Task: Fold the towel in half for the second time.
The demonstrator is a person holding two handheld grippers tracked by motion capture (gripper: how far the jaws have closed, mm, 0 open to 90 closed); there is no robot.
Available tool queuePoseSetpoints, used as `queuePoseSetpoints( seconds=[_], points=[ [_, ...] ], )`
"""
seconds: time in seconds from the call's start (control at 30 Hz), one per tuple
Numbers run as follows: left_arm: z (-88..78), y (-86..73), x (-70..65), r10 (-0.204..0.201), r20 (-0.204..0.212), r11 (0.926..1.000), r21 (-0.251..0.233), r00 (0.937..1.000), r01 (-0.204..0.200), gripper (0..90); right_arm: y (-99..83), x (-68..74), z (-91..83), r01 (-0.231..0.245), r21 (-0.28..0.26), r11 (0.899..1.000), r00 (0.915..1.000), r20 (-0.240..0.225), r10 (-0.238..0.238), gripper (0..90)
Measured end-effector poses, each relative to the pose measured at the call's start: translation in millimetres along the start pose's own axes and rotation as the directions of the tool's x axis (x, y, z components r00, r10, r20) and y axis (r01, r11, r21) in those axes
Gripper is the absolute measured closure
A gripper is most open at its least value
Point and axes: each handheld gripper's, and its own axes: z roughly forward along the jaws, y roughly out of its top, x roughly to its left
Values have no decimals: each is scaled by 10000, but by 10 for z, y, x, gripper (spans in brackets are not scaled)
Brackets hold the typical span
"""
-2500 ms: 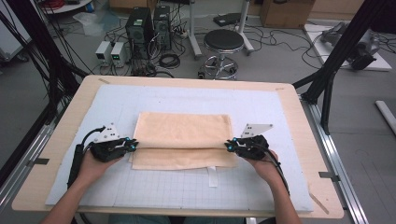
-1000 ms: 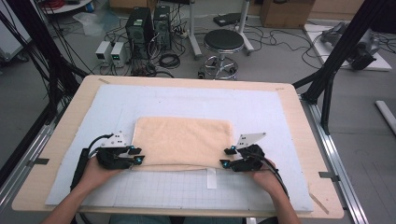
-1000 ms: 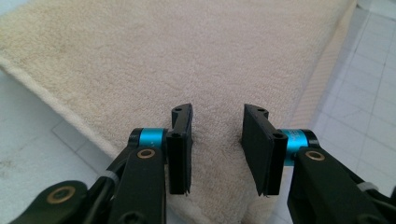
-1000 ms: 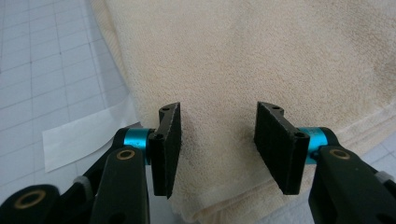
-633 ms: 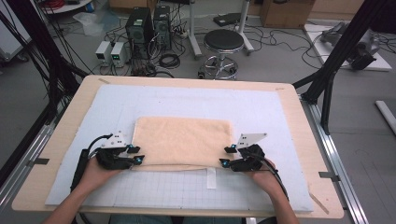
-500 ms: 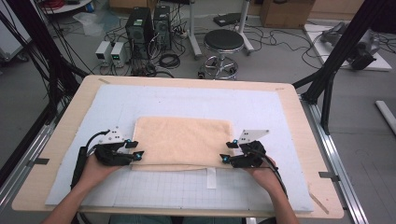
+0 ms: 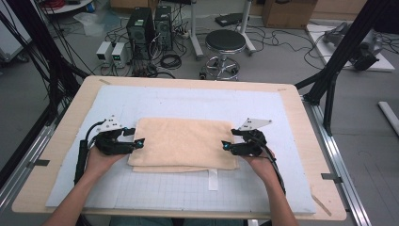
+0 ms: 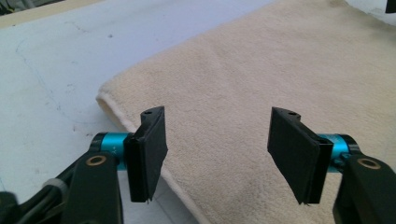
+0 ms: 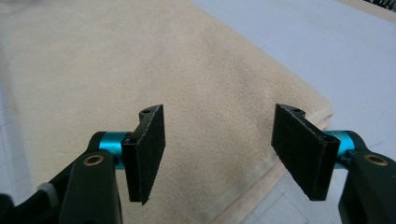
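Even, soft light falls from overhead, bright enough that the pale mat on the counter (image 7: 188, 101) looks slightly washed out, and only faint shadows sit under the hands. The high view is a little soft and grainy, its straight edges bowing slightly toward the corners. In both gripper views the near black pads are sharp while the towel (image 8: 289, 60) blurs farther off.

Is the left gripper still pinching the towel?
Apart. The left gripper view shows the left gripper open, its fingers above the towel with nothing between them.
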Motion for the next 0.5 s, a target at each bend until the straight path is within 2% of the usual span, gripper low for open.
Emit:
queuePoseSetpoints(
  seconds=[0.27,0.4,0.5],
  points=[
    [5,-7,-24,95,-113,9998,163,9999,-93,308,-8,10,10,-95,126,9999,9999,135,94,291],
    [-10,-10,-33,215,-131,9994,273,9997,-212,270,-16,34,-26,-140,6,9999,9996,234,140,264],
    [-21,-14,-47,143,-239,9996,261,9996,-137,215,-28,43,-68,-122,-166,9998,9994,310,127,238]
  ],
)
